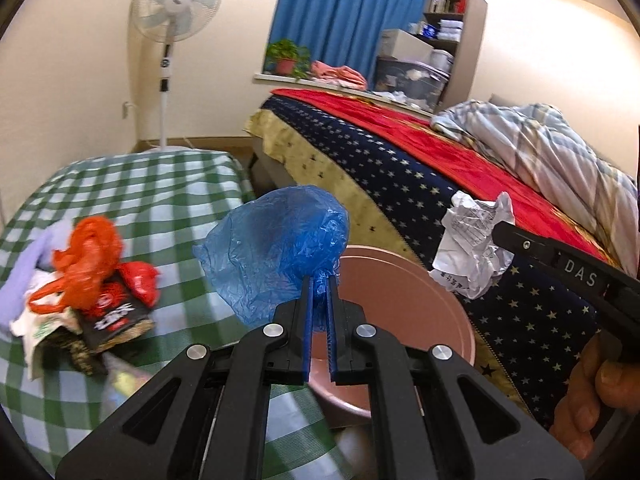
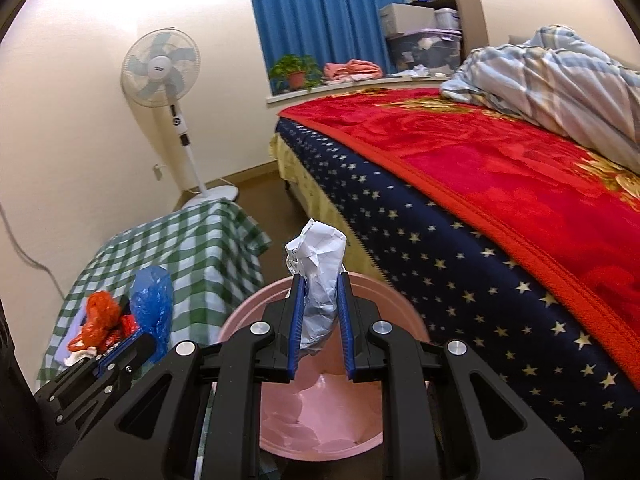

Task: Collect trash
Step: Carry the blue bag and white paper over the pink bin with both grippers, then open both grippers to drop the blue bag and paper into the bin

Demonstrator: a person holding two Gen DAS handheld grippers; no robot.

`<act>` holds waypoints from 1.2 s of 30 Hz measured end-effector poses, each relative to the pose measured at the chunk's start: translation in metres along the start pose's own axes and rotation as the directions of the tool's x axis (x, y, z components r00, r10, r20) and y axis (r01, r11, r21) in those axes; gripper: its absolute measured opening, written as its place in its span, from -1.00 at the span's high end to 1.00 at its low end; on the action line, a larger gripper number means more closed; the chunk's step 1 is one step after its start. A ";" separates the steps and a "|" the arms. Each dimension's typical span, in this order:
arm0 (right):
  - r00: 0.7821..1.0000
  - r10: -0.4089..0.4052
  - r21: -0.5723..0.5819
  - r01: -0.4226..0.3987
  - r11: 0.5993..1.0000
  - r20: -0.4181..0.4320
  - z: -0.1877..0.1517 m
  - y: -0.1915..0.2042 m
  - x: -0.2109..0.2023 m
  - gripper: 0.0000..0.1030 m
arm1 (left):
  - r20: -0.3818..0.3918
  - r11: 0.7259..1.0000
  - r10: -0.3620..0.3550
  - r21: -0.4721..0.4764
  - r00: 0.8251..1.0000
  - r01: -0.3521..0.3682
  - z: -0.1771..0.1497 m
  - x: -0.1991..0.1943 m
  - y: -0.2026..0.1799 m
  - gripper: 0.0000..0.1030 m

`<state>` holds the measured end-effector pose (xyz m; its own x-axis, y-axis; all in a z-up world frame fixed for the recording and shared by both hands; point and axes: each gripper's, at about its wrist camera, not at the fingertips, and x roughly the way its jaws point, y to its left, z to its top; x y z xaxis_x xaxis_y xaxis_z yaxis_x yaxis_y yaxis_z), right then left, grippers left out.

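My left gripper is shut on a crumpled blue plastic bag, held in the air at the near edge of a pink bin. My right gripper is shut on a crumpled white paper, held above the pink bin. The paper and the right gripper also show at the right of the left wrist view. The blue bag shows at the left of the right wrist view. More trash lies on the green checked table: an orange bag and a red and black wrapper.
A bed with a red blanket and a star-patterned side stands right of the bin. A standing fan is behind the table. A potted plant sits on the windowsill by blue curtains.
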<state>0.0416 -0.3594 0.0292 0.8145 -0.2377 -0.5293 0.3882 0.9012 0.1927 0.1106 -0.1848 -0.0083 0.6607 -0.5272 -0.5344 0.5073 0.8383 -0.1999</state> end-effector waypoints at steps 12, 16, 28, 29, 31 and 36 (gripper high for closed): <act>0.999 -0.041 0.017 0.041 0.999 -0.004 0.000 -0.011 0.003 0.66 | -0.038 0.999 -0.042 0.017 0.998 0.043 -0.005 0.026 -0.017 0.89; 0.997 -0.071 0.027 0.071 0.997 -0.012 -0.001 -0.013 0.005 0.41 | -0.055 0.997 -0.070 0.024 0.996 0.072 -0.007 0.033 -0.024 0.82; 0.997 -0.075 0.040 0.075 0.996 0.007 -0.003 -0.011 -0.001 0.04 | -0.023 1.000 -0.026 0.005 0.999 0.026 -0.003 0.014 -0.009 0.43; 0.998 -0.070 0.037 0.069 0.997 0.009 -0.003 -0.011 -0.002 0.04 | -0.020 1.000 -0.024 0.006 1.000 0.024 -0.003 0.012 -0.008 0.43; 0.998 -0.054 0.031 0.054 0.998 0.015 -0.004 -0.008 -0.006 0.04 | -0.010 1.000 -0.018 0.011 1.000 0.018 -0.003 0.004 -0.006 0.43; 0.999 -0.020 0.009 0.020 1.000 0.029 -0.006 0.001 -0.014 0.04 | 0.015 1.000 0.001 0.013 1.000 -0.001 -0.001 -0.015 0.000 0.44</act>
<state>0.0281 -0.3531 0.0320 0.8186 -0.2658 -0.5091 0.4078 0.8932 0.1893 0.1001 -0.1768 -0.0010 0.6696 -0.5284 -0.5219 0.5134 0.8371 -0.1888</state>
